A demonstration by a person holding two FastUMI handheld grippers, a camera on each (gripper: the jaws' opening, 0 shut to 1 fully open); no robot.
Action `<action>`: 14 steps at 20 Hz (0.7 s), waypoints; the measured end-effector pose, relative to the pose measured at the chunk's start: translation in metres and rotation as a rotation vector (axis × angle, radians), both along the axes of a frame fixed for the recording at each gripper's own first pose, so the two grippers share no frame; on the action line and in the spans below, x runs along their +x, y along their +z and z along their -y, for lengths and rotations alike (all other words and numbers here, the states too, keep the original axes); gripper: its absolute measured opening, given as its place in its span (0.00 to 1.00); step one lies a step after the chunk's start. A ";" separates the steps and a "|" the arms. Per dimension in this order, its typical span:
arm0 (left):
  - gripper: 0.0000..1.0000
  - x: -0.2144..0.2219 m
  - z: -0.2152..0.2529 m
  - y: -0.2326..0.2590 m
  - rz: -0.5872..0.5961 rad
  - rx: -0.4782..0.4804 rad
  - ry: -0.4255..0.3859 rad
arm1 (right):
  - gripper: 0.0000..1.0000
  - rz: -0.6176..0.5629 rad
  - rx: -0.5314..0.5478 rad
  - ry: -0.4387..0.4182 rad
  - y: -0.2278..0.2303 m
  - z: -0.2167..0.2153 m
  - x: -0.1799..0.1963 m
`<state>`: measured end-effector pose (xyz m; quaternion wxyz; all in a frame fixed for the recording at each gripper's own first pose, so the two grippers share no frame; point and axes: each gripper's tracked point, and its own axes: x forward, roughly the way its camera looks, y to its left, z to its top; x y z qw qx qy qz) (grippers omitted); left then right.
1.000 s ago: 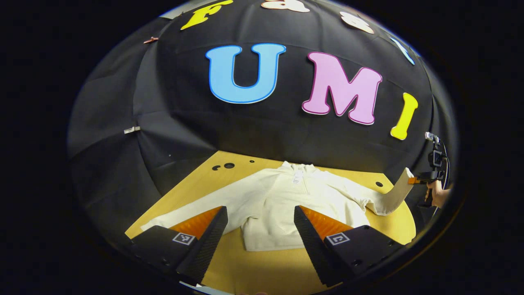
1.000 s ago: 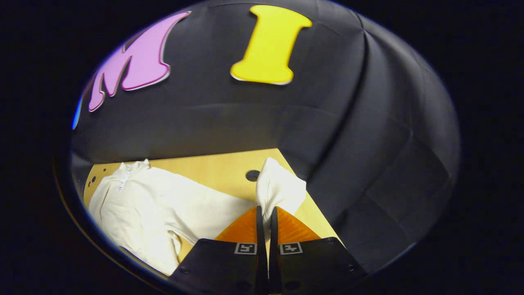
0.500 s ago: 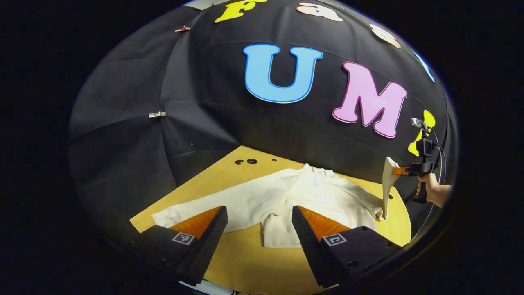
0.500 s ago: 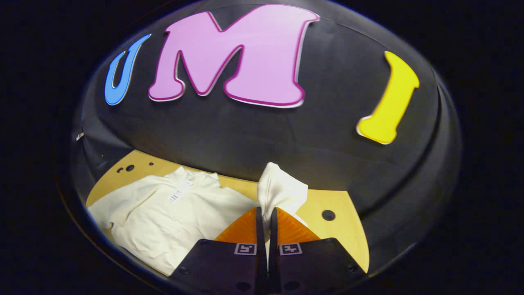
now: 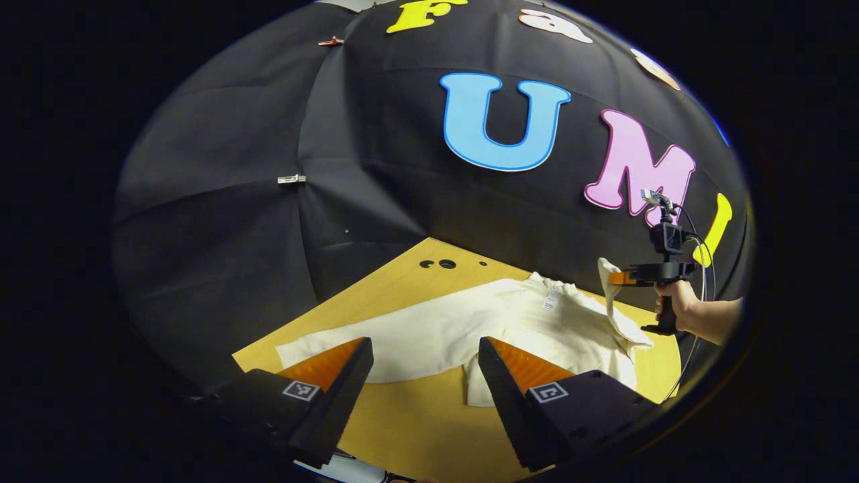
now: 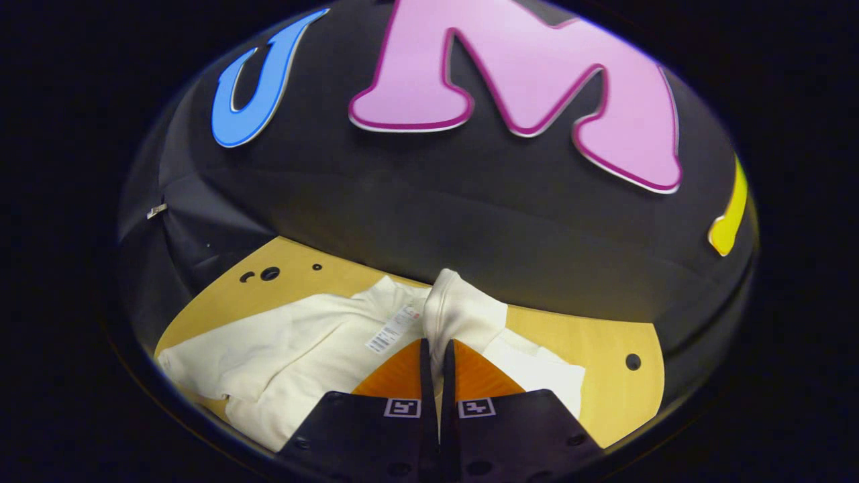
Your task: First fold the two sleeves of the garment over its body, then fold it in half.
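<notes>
On the wooden counter we have the cream long-sleeved garment lying flat, collar toward the booth wall. Right gripper has its jaws clamped on one sleeve's cuff, held up over the garment's body. Left gripper hovers near the other sleeve, jaws spread wide, holding nothing.

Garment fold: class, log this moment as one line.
right gripper: shut on sleeve cuff, lifted over garment | left gripper: open, idle | other sleeve: flat
</notes>
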<state>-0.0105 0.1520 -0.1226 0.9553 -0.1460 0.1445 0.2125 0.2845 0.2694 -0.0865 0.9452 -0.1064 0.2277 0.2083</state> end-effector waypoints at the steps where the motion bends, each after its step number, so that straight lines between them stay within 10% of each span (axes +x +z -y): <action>1: 0.97 0.000 -0.005 -0.001 -0.004 -0.011 0.011 | 0.05 0.000 0.007 0.019 -0.004 -0.020 0.001; 14: 1.00 -0.007 -0.040 -0.027 -0.022 -0.133 0.096 | 0.10 -0.139 0.041 0.051 -0.100 -0.168 -0.025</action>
